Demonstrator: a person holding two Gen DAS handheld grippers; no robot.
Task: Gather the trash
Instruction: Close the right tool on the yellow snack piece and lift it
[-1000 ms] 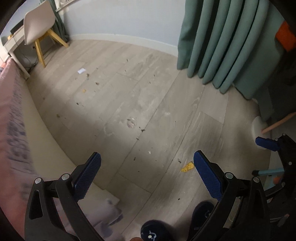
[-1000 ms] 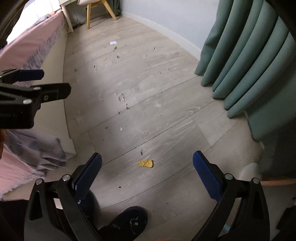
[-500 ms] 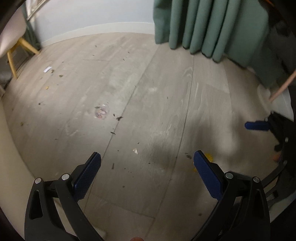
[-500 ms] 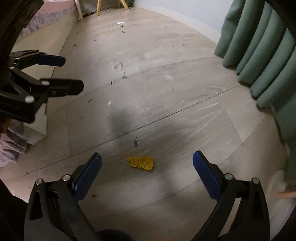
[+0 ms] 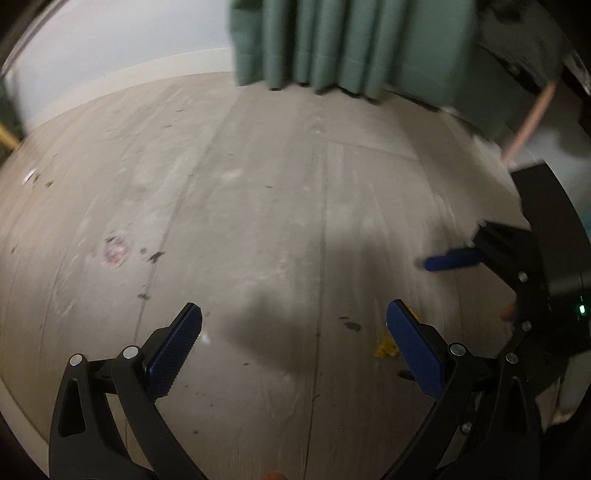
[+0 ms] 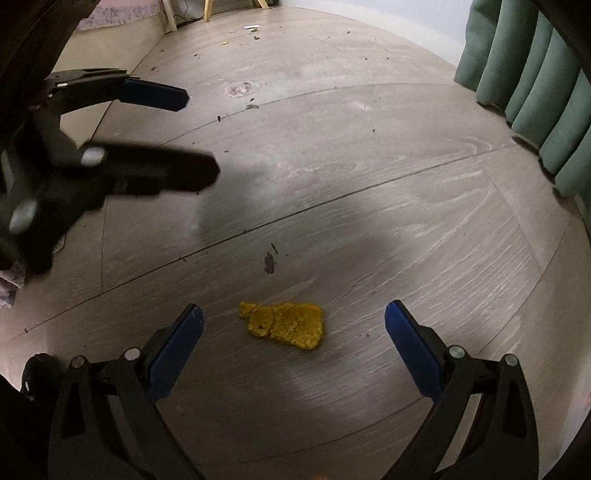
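Note:
A crumbly yellow scrap [image 6: 286,324] lies flat on the grey wood floor [image 6: 369,177]. My right gripper [image 6: 293,325] hangs low over it, open, the scrap between its blue pads but apart from both. In the left wrist view the same yellow scrap [image 5: 384,347] peeks out beside the right pad of my left gripper [image 5: 293,332], which is open and empty. The left gripper [image 6: 159,129] also shows blurred at the left of the right wrist view. The right gripper's blue fingertip [image 5: 450,259] shows at the right of the left wrist view.
Green curtains [image 6: 535,96] hang at the right. Small dark crumbs [image 6: 269,263] and a pinkish stain [image 6: 239,88] dot the floor. A white paper scrap [image 6: 252,27] lies far off near chair legs [image 6: 208,4]. A bed edge [image 6: 110,22] runs along the left.
Both grippers have dropped closer to the floor. The yellow scrap has grown larger and now sits between the right gripper's pads. The left gripper swung right toward the curtains.

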